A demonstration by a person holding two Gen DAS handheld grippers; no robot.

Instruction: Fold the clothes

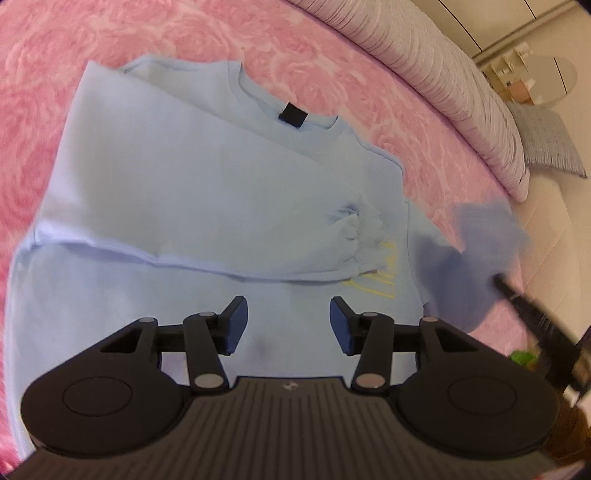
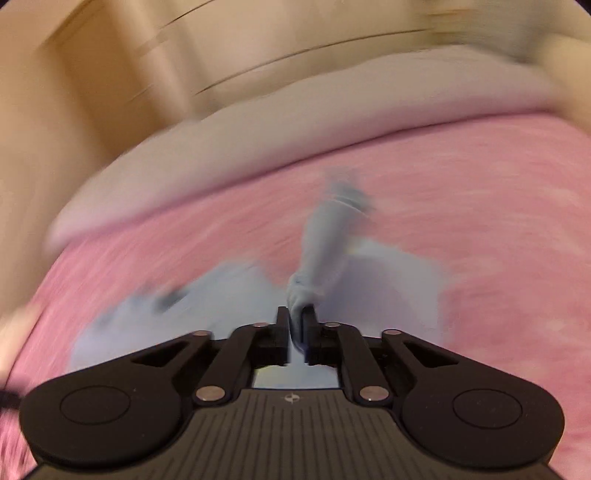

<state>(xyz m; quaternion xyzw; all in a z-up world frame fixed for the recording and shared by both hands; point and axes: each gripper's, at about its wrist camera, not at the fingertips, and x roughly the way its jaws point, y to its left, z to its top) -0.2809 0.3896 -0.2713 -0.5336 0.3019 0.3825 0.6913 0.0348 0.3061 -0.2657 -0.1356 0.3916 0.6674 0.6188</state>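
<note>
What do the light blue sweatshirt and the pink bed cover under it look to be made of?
Light blue sweatshirt: likely a matte cotton-type knit; it has a ribbed collar and gathered cuff, and soft, thick folds. Pink bed cover: seemingly plush fleece or a similar pile fabric, with a fuzzy surface and a tonal rose pattern. The exact fibre of either cannot be told.

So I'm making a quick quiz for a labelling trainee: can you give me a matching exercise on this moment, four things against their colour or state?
Things:
1. left claw
2. right claw
3. bedspread
4. neck label

States or colours:
a. pink with a rose pattern
b. shut on a light blue sleeve
c. dark, inside the sweatshirt collar
d. open, holding nothing

Pairs: 1-d, 2-b, 3-a, 4-c
</note>
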